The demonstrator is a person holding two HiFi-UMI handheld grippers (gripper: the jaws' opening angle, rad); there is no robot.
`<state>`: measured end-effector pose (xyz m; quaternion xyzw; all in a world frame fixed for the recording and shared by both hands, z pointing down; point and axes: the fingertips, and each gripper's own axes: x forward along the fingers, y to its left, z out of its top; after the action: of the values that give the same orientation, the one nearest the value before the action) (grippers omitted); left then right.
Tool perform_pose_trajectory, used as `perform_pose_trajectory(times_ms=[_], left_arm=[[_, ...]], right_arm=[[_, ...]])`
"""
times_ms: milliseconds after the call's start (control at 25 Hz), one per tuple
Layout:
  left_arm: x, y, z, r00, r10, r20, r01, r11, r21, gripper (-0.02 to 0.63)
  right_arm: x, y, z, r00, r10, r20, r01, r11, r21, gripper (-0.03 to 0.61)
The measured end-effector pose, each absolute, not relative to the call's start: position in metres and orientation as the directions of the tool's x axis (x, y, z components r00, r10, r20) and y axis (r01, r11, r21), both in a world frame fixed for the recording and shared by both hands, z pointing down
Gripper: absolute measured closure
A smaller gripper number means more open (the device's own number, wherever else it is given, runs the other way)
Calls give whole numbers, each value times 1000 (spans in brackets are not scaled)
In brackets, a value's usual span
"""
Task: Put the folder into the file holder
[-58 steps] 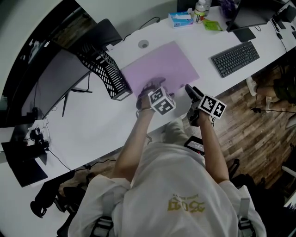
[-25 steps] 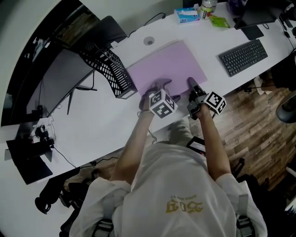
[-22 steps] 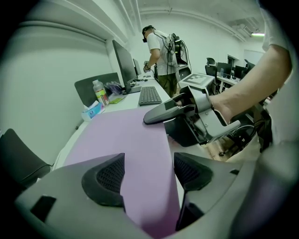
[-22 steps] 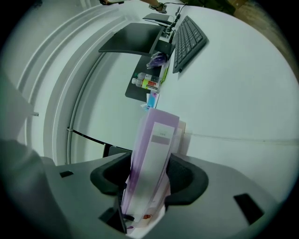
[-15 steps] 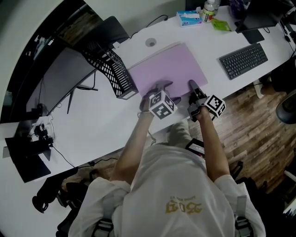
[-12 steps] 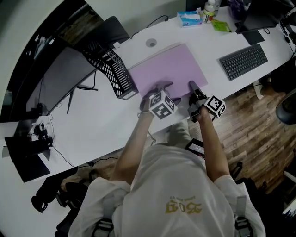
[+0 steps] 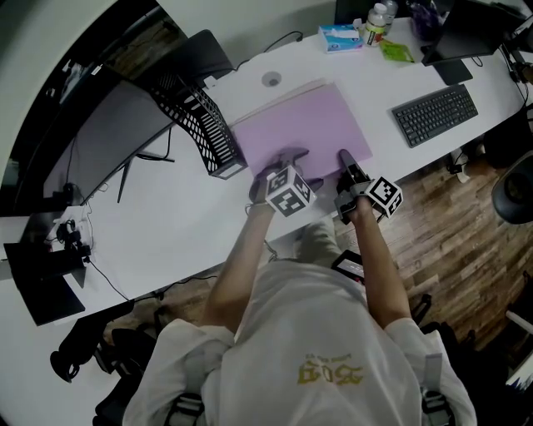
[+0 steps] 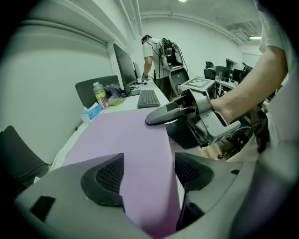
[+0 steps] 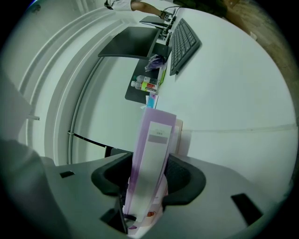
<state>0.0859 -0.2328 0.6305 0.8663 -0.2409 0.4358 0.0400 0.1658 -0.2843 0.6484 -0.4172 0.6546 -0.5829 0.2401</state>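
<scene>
Head view
- Folder: lilac, plain rectangle, lies flat mid-desk, one long side twd the person.
- File holder: black wire mesh, stands on the desk just left of the folder's near-left corner; contents can't be made out.
- Left gripper: tips on the folder's near edge, pointed steeply down, forearm straight out from the body.
- Right gripper: at the folder's near-right corner, approx level, close beside the left one.
- Other: keyboard to the right; tissue box & bottle at the far edge.

Left gripper view
- Folder: lilac face runs away btwn the jaws, its right edge inside the gap.
- Jaws: spread wide, pads squeezing nothing; folder's face lies under them.
- Right gripper: just ahead, upper jaw over the folder's right edge.
- Bkgd: keyboard, bottle, a person standing at the far end.

Right gripper view
- Folder: seen edge-on, lilac spine w/ a pale label strip, standing btwn the pads.
- Jaws: have just been closing w/ the folder's edge btwn them; both pads lie against it, pinching it.
- Beyond: white desk, keyboard & bottle far off.
</scene>
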Motion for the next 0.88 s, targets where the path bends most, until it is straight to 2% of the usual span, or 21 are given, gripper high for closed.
perform_pose_trajectory(times_ms=[520,880], left_arm=[[76,-229,619,491,-422,762,-474,-863,-172,235],[65,-231,606,477,-484,734,-514,-831,-215,225]], right_arm=[[164,-283,628,-529,-832,168,-281,-15,-960,358],[154,-288,589,-510,-848,146,-373,65,-925,367]])
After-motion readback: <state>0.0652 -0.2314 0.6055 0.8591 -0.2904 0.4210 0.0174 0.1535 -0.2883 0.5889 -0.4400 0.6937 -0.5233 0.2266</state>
